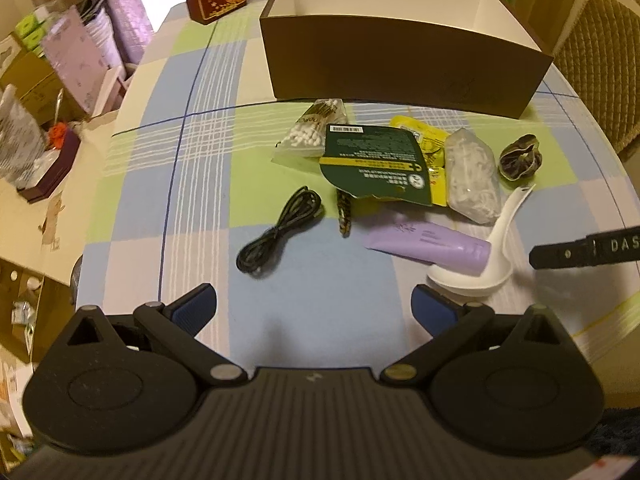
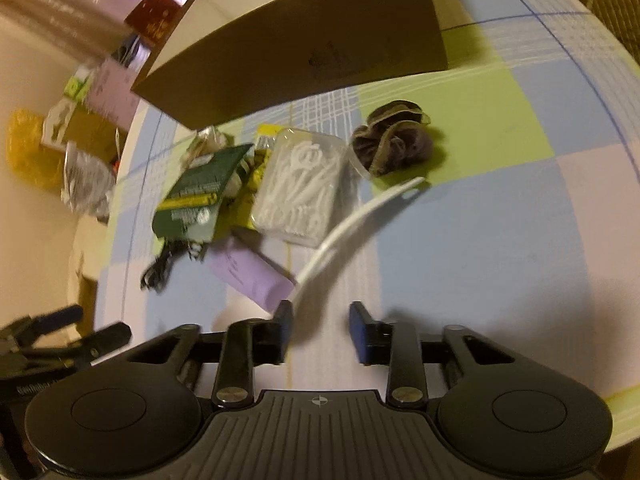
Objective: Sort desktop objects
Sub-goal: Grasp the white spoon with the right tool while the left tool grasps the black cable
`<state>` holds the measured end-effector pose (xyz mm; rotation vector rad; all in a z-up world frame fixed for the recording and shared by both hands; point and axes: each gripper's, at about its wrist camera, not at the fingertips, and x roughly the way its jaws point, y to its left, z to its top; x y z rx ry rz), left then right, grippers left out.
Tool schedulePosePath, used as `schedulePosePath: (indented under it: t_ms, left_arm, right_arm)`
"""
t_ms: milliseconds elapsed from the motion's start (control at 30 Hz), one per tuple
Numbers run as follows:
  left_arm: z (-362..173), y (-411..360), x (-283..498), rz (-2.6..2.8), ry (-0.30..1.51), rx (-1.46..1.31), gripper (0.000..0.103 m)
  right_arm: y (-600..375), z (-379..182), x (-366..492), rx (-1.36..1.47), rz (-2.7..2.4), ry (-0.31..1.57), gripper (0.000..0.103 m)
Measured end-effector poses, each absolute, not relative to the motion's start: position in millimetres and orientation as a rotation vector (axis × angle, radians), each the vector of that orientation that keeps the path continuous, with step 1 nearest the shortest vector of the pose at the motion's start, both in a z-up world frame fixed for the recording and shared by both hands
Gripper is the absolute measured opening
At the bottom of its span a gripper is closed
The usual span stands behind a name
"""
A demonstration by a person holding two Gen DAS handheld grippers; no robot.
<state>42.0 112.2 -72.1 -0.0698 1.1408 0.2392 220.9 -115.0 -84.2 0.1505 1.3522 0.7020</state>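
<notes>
My left gripper (image 1: 314, 306) hovers over the checked tabletop (image 1: 192, 184), its jaws spread wide with nothing between them. My right gripper (image 2: 320, 328) has its jaws part-way closed around a narrow gap, empty, just short of the white spoon (image 2: 352, 224). The spoon's bowl rests against a purple tube (image 1: 432, 246). Beyond lie a green packet (image 1: 376, 160), a black cable (image 1: 276, 232) and a box of floss picks (image 2: 300, 184), in front of the open brown box (image 1: 400, 64).

Left hand-held gripper (image 1: 314, 304) spread wide — right hand-held gripper (image 2: 320, 326) narrower, empty.
</notes>
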Motion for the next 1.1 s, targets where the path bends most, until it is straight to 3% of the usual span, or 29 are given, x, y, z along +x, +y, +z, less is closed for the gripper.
schedulePosePath:
  t_ms: [267,333,400,833,967,1100]
  left_arm:
    - [-83.4,137.1,52.0,0.178,1.161,-0.058,0.102]
    - [-86.5,141.6,52.7,0.166,1.168,-0.059,0.102]
    - [-89.7,145.4,53.2,0.152,1.173,-0.060,0.102]
    - [-103.7,151.7,63.8,0.034,1.141,0.016,0.102]
    - [-115.5,155.6,74.7,-0.032,1.105,0.113,0.095]
    - [-131.2,159.9,89.6,-0.108,1.113,0.157,0.073]
  right_arm:
    - [-85.7,-105.3,219.2,0.161,0.618,1.380,0.015]
    - [-84.8,-111.1,217.0,0.161,0.591,1.395,0.003]
    - [-85.8,-114.8,214.2,0.148,0.566,1.401,0.000]
    - [-144.7,-98.5,212.2,0.050,0.369,1.287,0.001]
    - [-155.9,-92.5,214.8,-0.030,0.372,1.207,0.000]
    - [-166.8,-93.5,218.4,-0.024,0.408,1.174,0.000]
